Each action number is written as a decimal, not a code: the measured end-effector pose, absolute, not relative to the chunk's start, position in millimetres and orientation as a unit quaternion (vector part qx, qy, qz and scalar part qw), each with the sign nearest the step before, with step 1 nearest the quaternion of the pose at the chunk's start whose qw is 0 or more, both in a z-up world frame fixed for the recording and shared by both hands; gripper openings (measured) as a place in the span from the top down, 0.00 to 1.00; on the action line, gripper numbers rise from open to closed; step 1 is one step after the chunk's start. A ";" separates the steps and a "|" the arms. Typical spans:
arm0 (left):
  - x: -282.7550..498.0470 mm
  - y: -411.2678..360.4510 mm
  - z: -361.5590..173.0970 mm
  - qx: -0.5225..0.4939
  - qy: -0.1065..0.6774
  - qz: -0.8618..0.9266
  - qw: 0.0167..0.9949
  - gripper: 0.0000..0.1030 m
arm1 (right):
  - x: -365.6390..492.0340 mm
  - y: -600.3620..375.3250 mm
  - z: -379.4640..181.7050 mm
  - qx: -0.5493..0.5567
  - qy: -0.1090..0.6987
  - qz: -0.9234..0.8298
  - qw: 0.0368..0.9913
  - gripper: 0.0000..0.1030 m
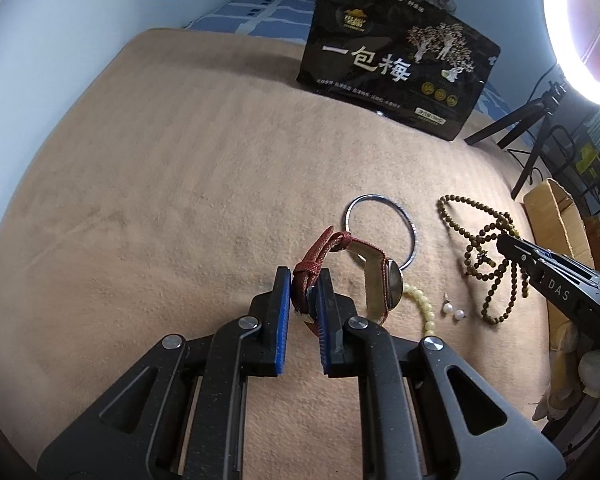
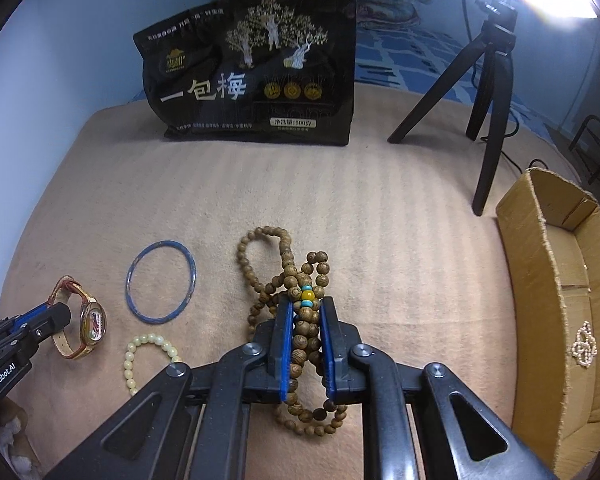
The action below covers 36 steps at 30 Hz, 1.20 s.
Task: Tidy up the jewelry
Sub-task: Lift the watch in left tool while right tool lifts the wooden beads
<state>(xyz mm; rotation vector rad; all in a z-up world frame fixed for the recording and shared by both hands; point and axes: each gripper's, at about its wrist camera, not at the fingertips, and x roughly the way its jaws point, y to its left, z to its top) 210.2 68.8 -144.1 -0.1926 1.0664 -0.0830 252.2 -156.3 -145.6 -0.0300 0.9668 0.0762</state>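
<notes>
1. Cardboard box (image 2: 556,264) waits at the right edge of the tan blanket (image 2: 380,208), one pale knotted piece (image 2: 585,345) already inside.
2. Wooden beads (image 2: 300,280), one long looped strand, sit clamped in the right gripper (image 2: 306,340); trailing loops could snag the blanket or slide from the pads.
3. Watch (image 1: 380,284), one, hangs by its red strap in the left gripper (image 1: 304,296), jaws narrow; held so near the end, it could swing and slip out.
4. Bangle (image 1: 380,232): one, flat on the blanket.
5. Pale bracelet (image 2: 148,350): one, beside the watch.
6. Pearl earrings (image 1: 454,312): two, easily lost in the pile.
</notes>
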 end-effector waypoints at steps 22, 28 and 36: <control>178.7 5.5 -92.1 -0.058 0.473 -0.095 0.874 0.90 | 207.9 -206.5 -83.3 -0.018 0.433 0.029 0.901 0.90; 167.8 -22.8 -80.4 -0.039 0.463 -0.117 0.878 0.90 | 197.9 -224.8 -73.2 -0.011 0.429 0.024 0.903 0.90; 155.6 -64.7 -69.2 -0.017 0.453 -0.151 0.879 0.90 | 186.7 -257.5 -63.1 0.001 0.421 0.009 0.907 0.90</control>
